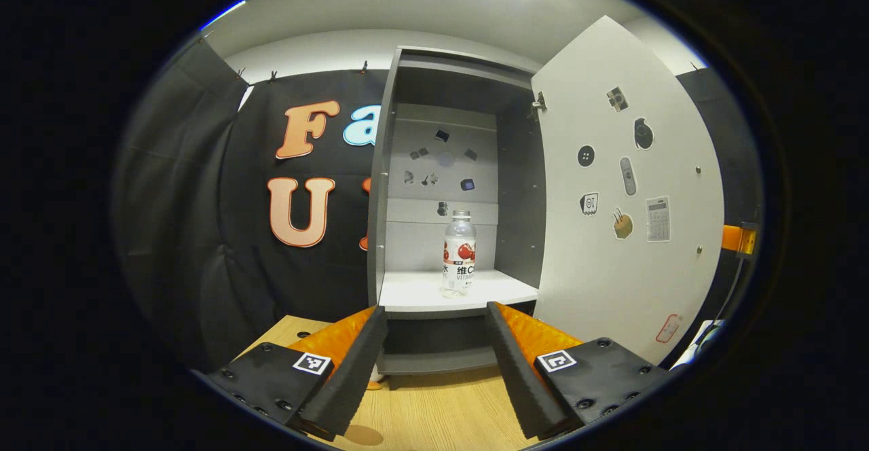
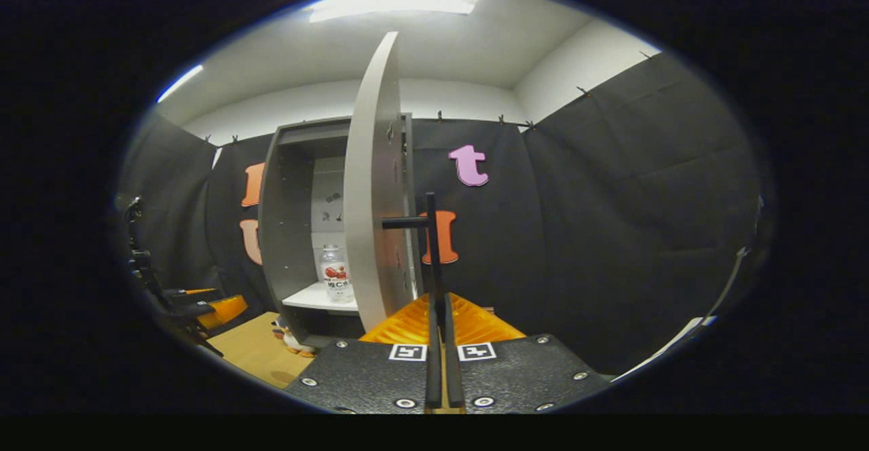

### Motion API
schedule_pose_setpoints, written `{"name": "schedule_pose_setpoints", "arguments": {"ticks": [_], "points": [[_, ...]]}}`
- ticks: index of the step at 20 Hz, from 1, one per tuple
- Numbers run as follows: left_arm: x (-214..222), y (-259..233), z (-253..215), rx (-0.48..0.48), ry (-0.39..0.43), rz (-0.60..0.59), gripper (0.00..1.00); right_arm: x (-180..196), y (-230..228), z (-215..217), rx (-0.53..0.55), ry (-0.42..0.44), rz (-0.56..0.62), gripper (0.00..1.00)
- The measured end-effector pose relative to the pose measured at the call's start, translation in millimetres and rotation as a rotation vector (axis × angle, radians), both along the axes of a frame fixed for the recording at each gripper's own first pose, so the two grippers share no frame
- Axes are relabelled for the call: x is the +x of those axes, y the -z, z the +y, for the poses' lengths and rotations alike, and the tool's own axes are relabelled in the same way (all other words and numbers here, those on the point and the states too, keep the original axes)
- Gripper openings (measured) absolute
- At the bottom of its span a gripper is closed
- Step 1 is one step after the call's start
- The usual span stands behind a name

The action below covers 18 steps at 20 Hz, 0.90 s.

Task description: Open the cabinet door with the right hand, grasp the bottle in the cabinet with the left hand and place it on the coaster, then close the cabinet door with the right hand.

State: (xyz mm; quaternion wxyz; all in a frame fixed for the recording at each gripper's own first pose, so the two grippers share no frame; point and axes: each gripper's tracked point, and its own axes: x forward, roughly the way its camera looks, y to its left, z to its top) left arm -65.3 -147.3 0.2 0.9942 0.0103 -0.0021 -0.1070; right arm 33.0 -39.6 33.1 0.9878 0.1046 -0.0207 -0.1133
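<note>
Step in hand: the cabinet door [image 1: 624,206] stood swung wide open, so the opening looked done; by my reading the reach for the bottle [image 1: 459,253] was the step under way, and nothing had been gripped yet.
Left tool [image 1: 436,322]: its two fingers were spread wide apart and empty, pointing at the open cabinet [image 1: 387,186] with the bottle framed in the gap between them, some way off. In the right gripper view it sat low at the left [image 2: 204,305], out over the table.
Right tool [image 2: 440,315]: its fingers looked pressed together on the dark bar handle [image 2: 430,247] on the outer face of the door [image 2: 372,186], apparently holding it open.
Bottle: upright on the white shelf [image 1: 414,295] inside the cabinet, near the front edge and roughly mid-width; clear plastic with a pale cap and a red-and-white label, touching neither wall. In the right gripper view it stood [image 2: 335,273] just past the door's edge.
Cabinet contents: the bottle was the one loose thing on that shelf; small stickers dotted the back panel, and more were on the inner face of the door. The compartment below the shelf was dark and hard to read.
Coaster: I could not pick it out with any certainty on the wooden table [image 1: 434,417].
Next move calls for: carrying the left tool straight forward until the fingers stood either side of the bottle's body, then pinching squarely, since a tall light bottle would likely tip if nudged off-centre. The right tool would need to hold the door clear meanwhile.
</note>
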Motion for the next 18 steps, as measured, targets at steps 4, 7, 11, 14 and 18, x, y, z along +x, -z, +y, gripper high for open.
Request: {"name": "schedule_pose_setpoints", "arguments": {"ticks": [4, 7, 11, 14, 18], "points": [[3, -3, -9, 0.008, 0.015, -0.005, 0.96, -2, -2, -2, 0.021, -0.007, -0.022, 0.10], [8, -2, -19, 0.007, 0.040, 0.000, 0.95, -5, 0, -4, 0.025, 0.016, -0.018, 0.05], [18, 2, -30, 0.000, 0.078, 0.015, 0.95, -14, 0, -12, -0.008, 0.065, 0.000, 0.19], [37, 7, -35, 0.005, 0.107, 0.023, 0.95, -20, 2, -19, -0.047, 0.115, 0.024, 0.35], [76, 13, -44, 0.000, 0.145, 0.030, 0.95, -31, 5, -22, -0.081, 0.166, 0.075, 0.55]]}}
